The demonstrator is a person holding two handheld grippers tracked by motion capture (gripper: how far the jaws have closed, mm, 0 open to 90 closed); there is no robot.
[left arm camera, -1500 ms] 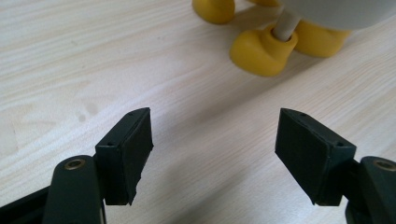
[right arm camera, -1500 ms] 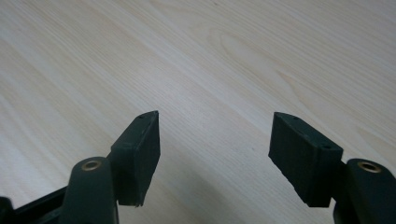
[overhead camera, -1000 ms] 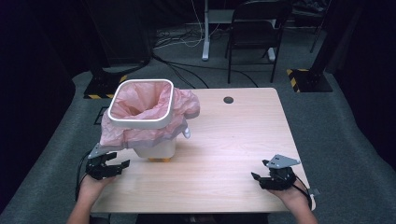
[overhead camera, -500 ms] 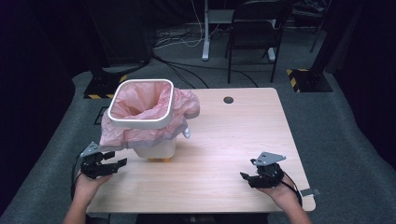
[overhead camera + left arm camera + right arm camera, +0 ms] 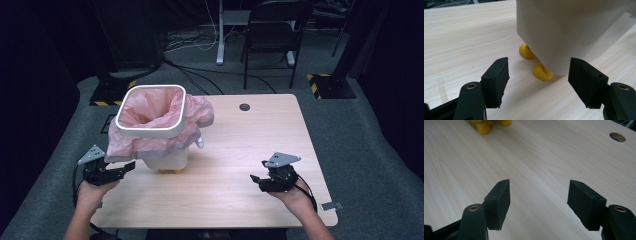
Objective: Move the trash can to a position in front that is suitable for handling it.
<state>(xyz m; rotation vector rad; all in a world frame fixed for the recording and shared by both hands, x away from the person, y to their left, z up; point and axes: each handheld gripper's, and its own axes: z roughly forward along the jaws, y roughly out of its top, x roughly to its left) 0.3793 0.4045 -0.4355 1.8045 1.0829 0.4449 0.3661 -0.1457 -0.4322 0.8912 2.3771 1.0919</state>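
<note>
Bin (image 5: 167, 157) with its pink liner (image 5: 150, 142) is sitting toward the left edge of the tabletop (image 5: 235, 150), perched on small yellow feet (image 5: 541, 72), and the liner is draping loosely over the white rim (image 5: 150, 132) and billowing out toward the far side. The left claw (image 5: 120, 169) is hovering just beside the bin's lower wall with nothing between its jaws, which have just been closing slightly while standing wide apart. The right claw (image 5: 256, 180) is waiting well apart near the right front corner, jaws spread and empty. Judging from this, a careless push low on the wall is likely to be sliding or tipping the light bin on those feet, and a pinch on loose plastic alone is risking pulling the liner off the rim rather than seating it.
</note>
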